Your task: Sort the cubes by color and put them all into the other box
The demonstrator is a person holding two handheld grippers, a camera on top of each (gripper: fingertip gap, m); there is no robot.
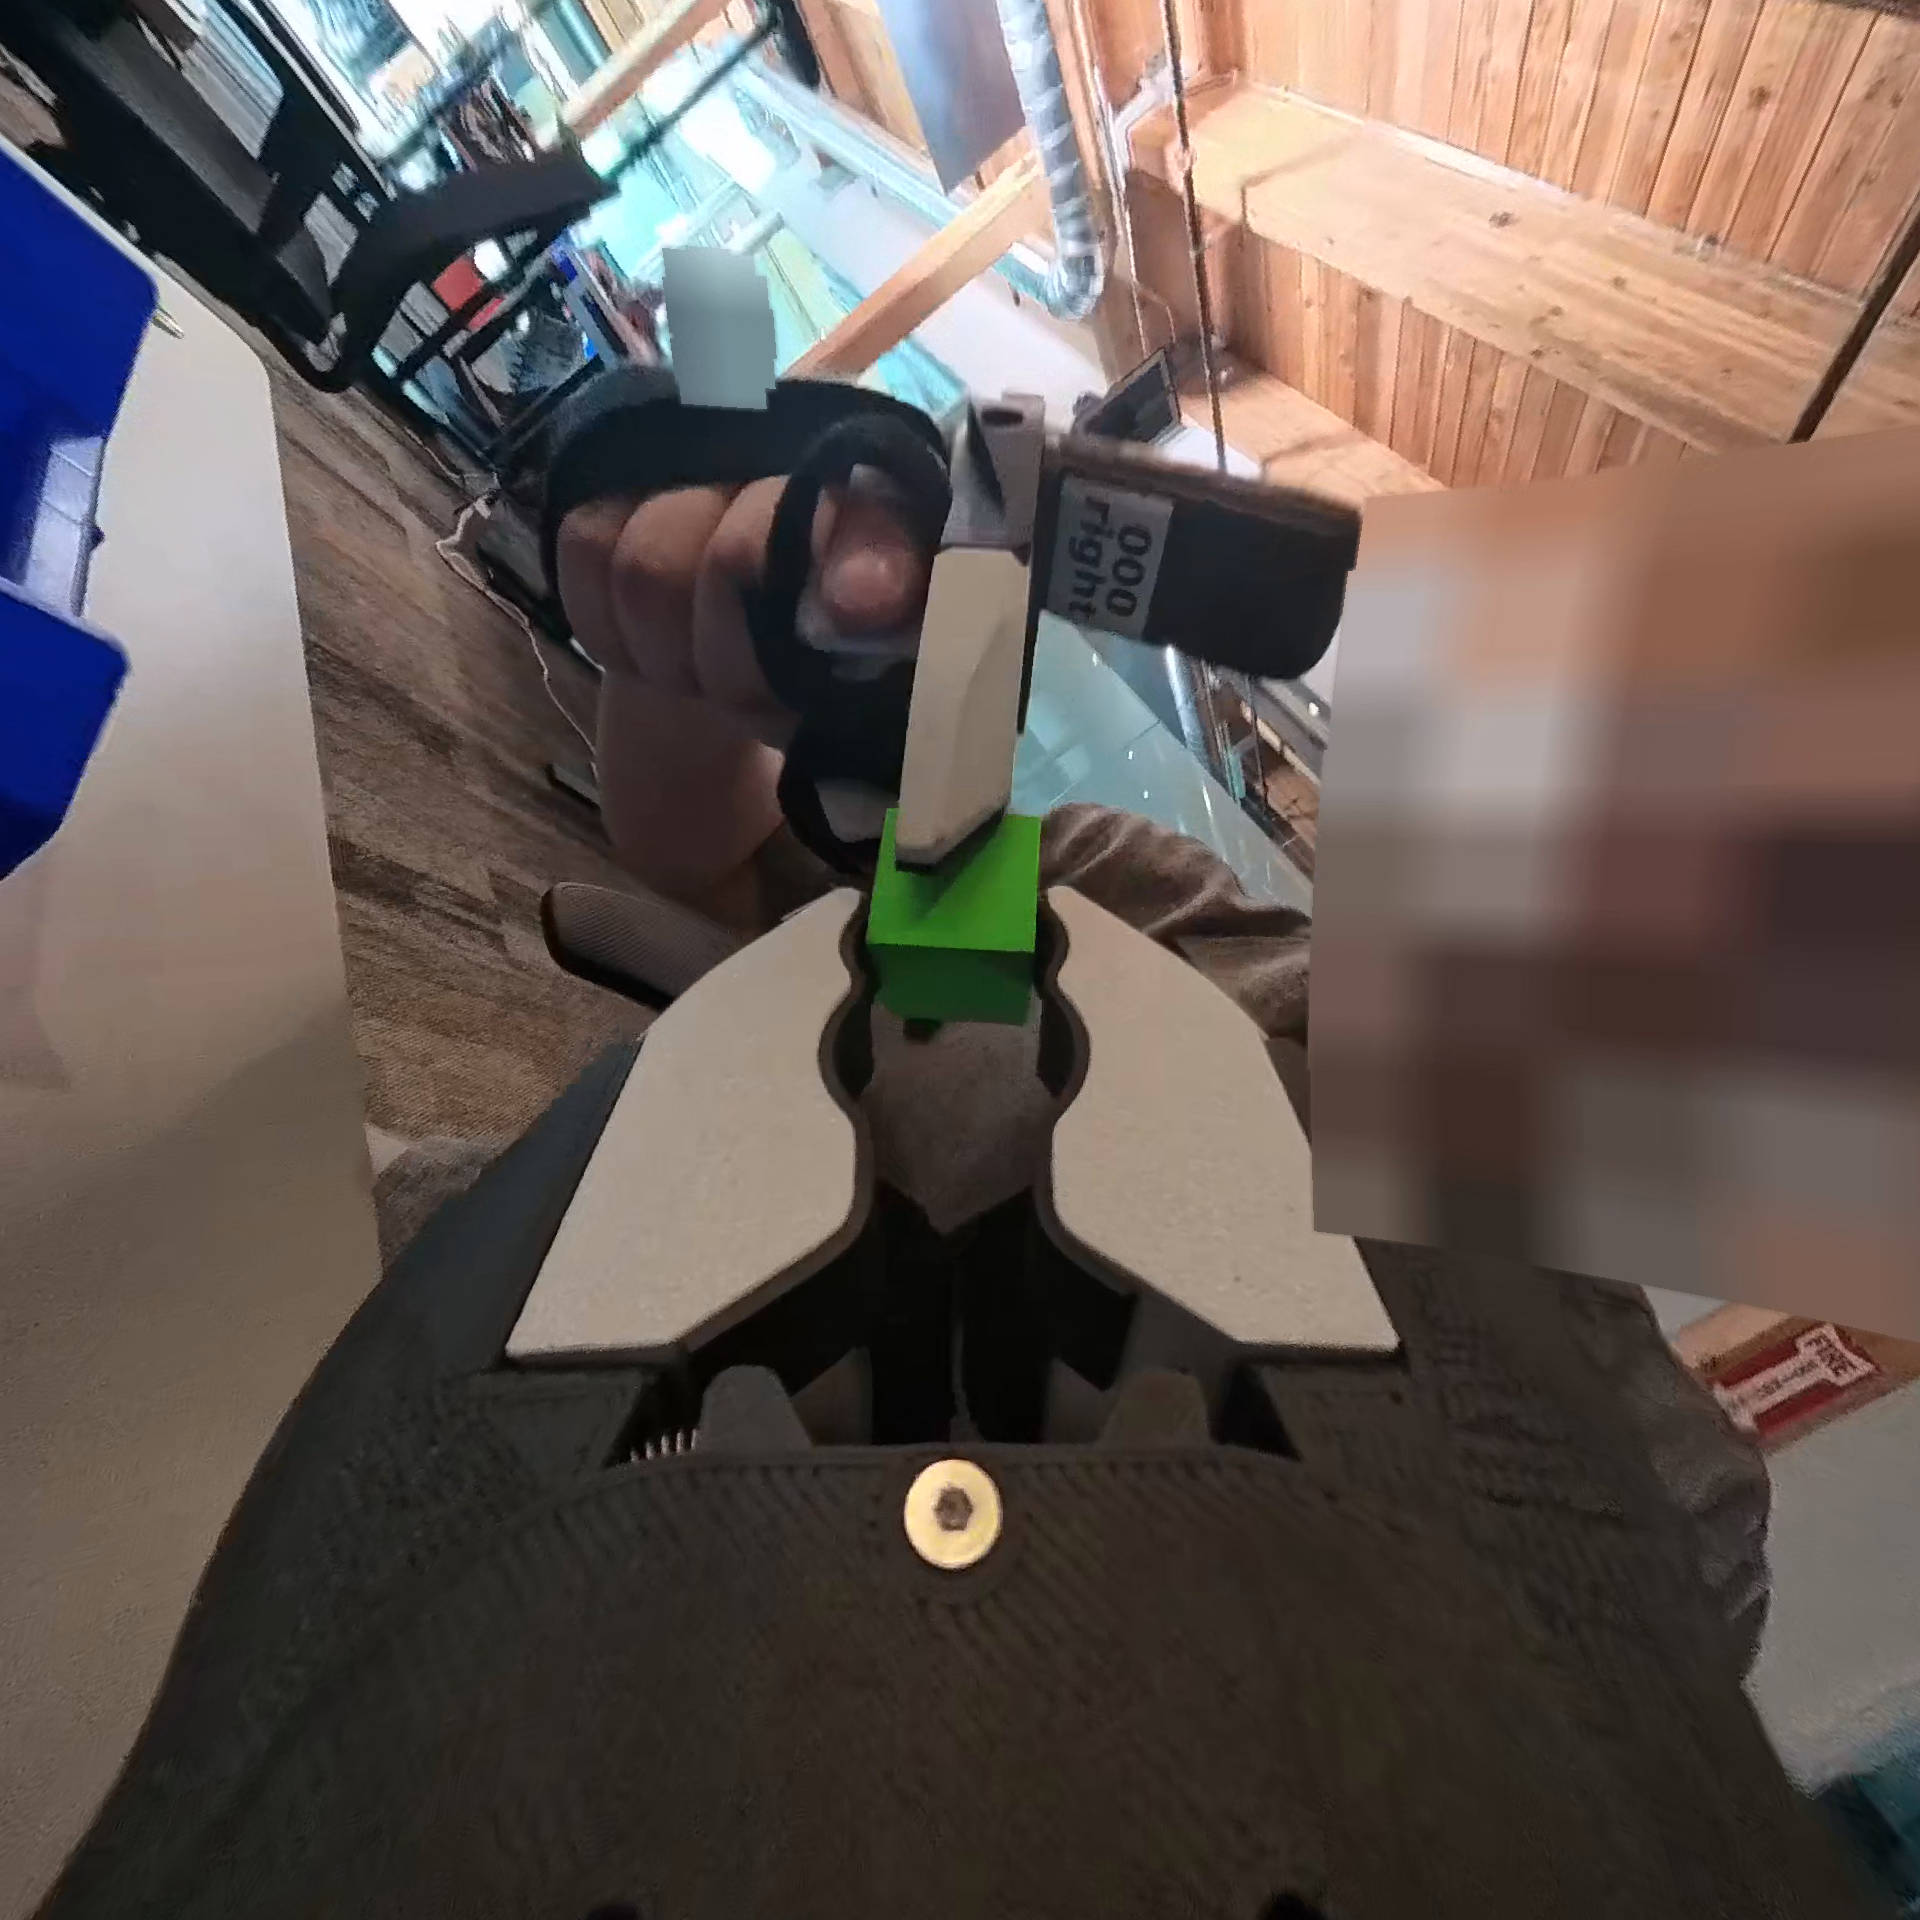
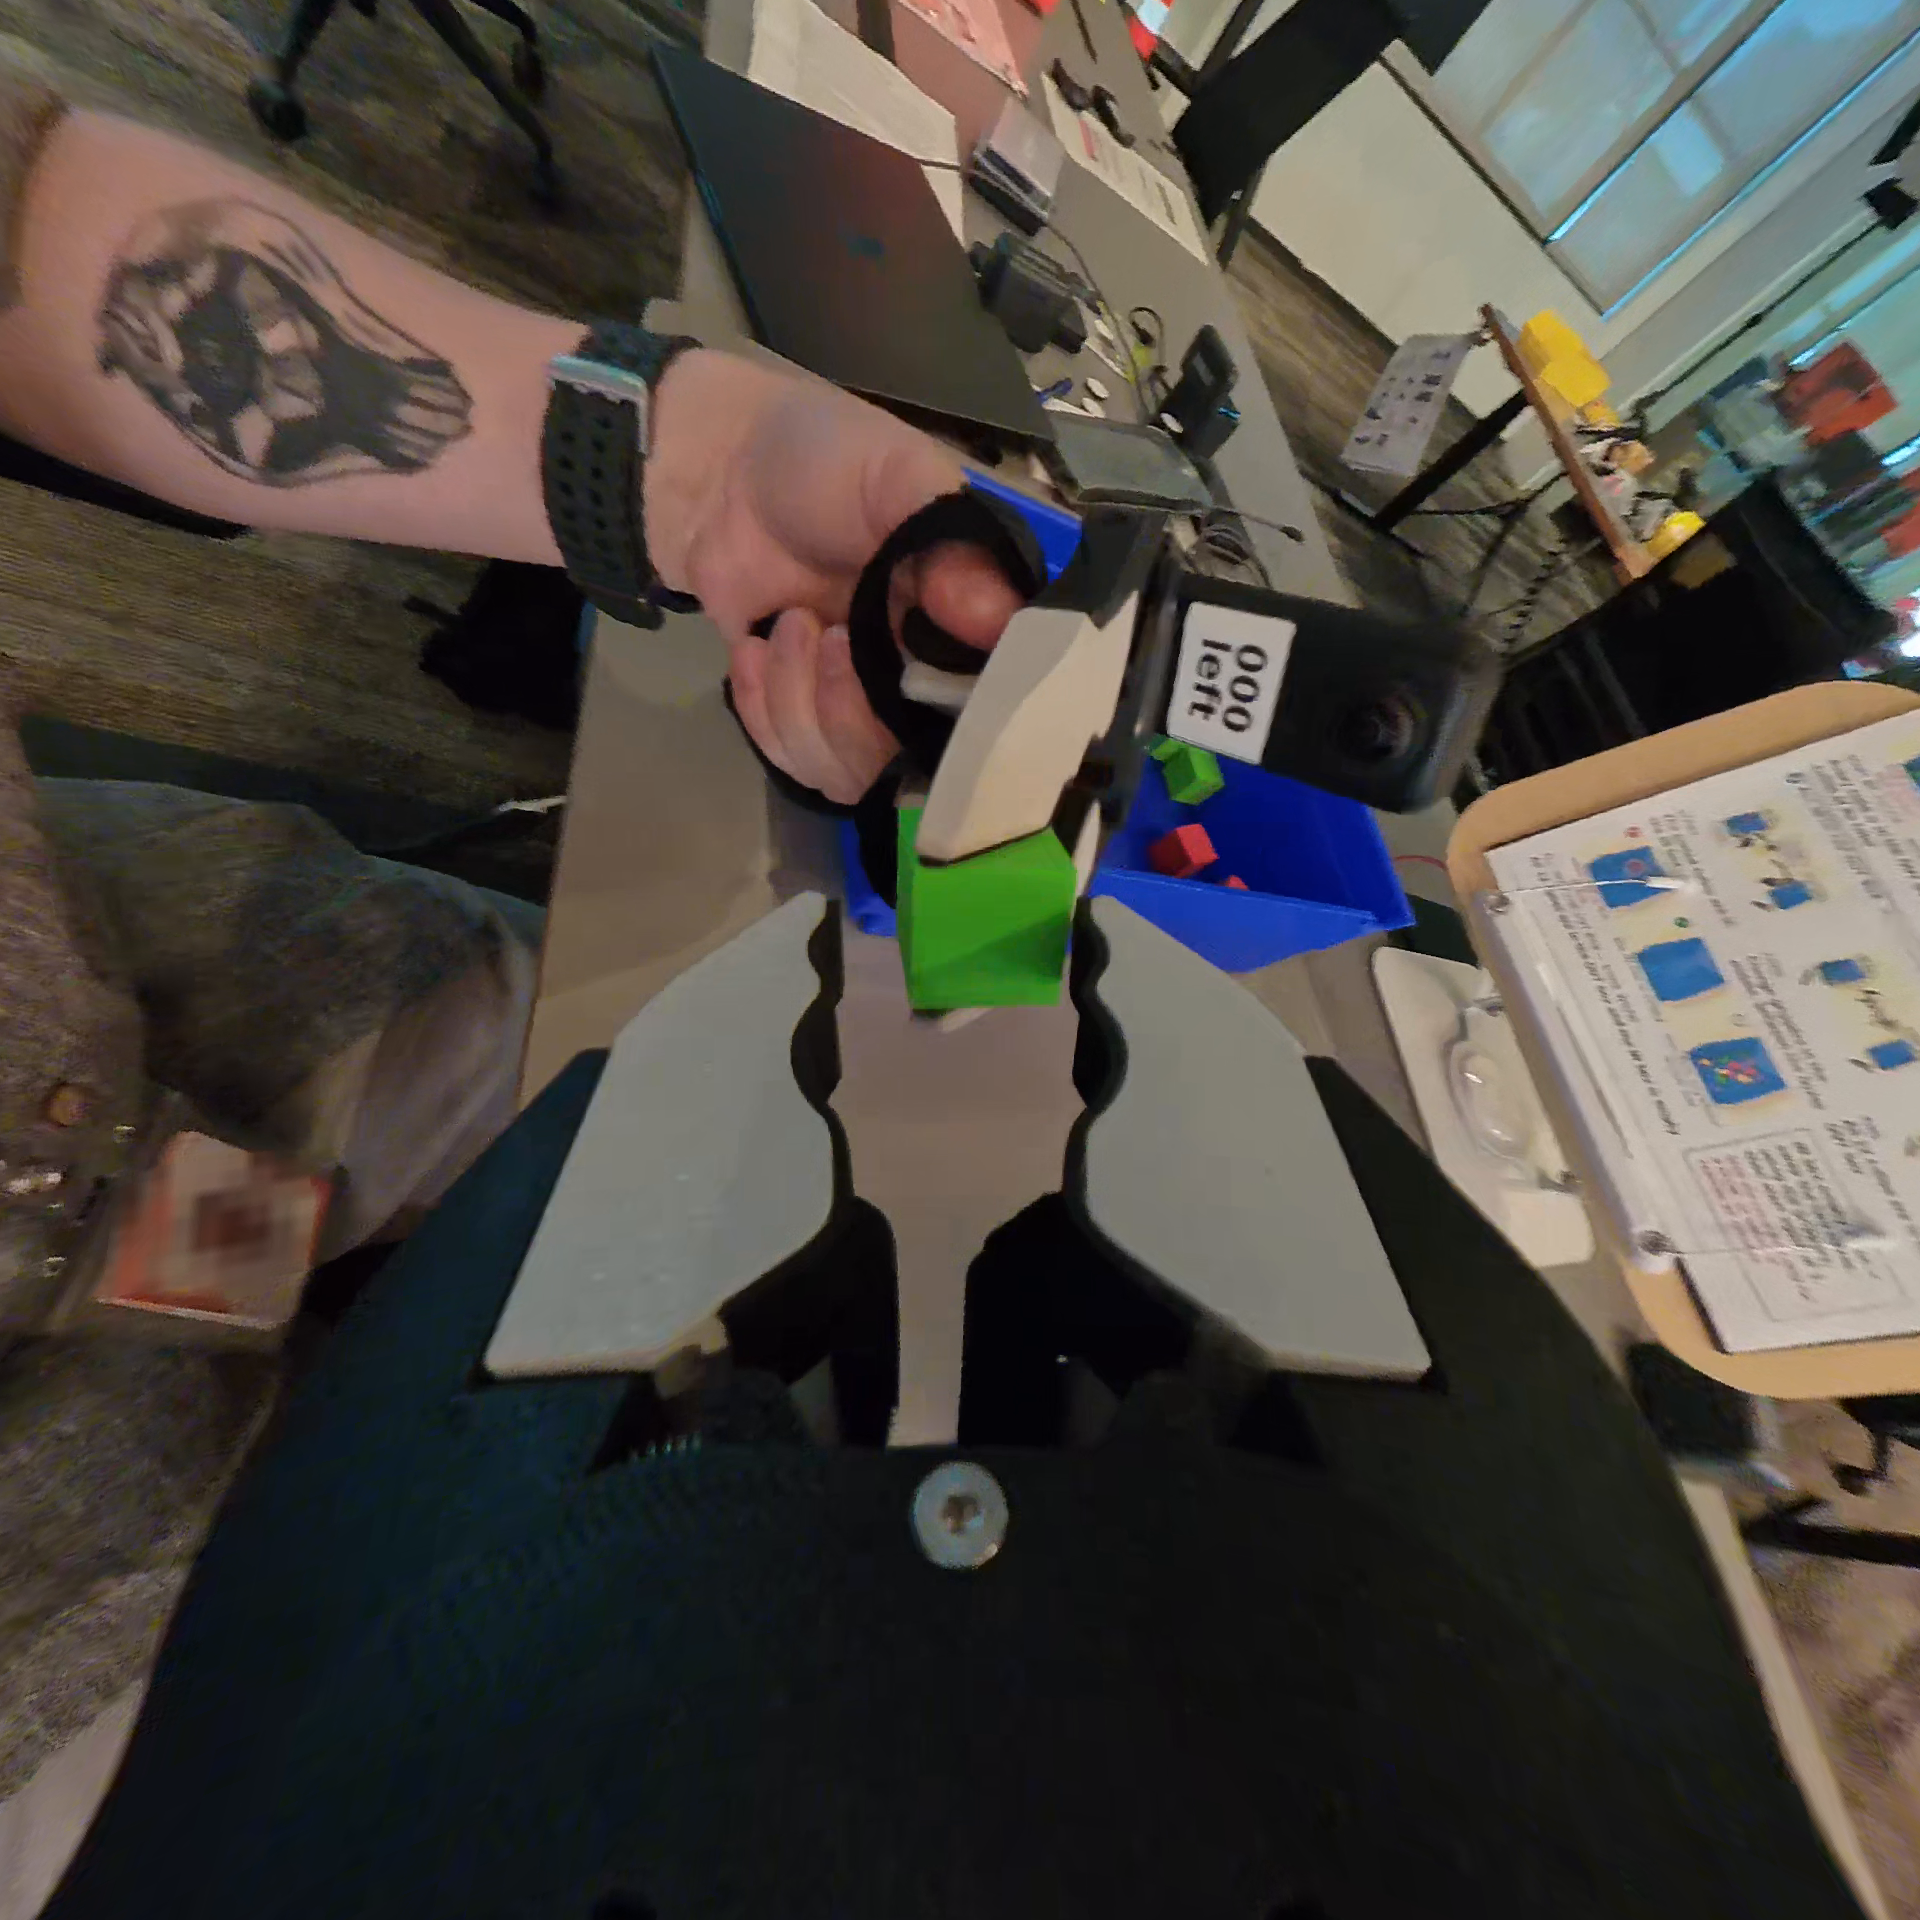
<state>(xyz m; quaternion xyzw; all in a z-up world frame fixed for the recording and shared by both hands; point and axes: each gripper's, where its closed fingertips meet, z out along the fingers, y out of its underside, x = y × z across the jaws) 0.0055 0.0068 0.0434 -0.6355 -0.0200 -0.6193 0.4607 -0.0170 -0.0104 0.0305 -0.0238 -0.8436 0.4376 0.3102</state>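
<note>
A green cube (image 1: 951,935) sits between the fingertips of my left gripper (image 1: 956,914), which is shut on it in the air. My right gripper (image 1: 923,940) reaches in from the far side, one white finger (image 1: 961,717) lying over the cube's top. In the right wrist view the cube (image 2: 982,925) lies between the jaws of my right gripper (image 2: 956,925), which are open around it with a gap on the left side. The left gripper (image 2: 961,935) clamps the cube from above and below there.
A blue bin (image 2: 1247,914) with small red (image 2: 1184,847) and green (image 2: 1190,769) cubes stands just behind on the grey table (image 2: 665,779). A clipboard with a printed sheet (image 2: 1714,1039) lies at right, a closed laptop (image 2: 831,260) farther back. The bin (image 1: 52,520) shows at the left edge.
</note>
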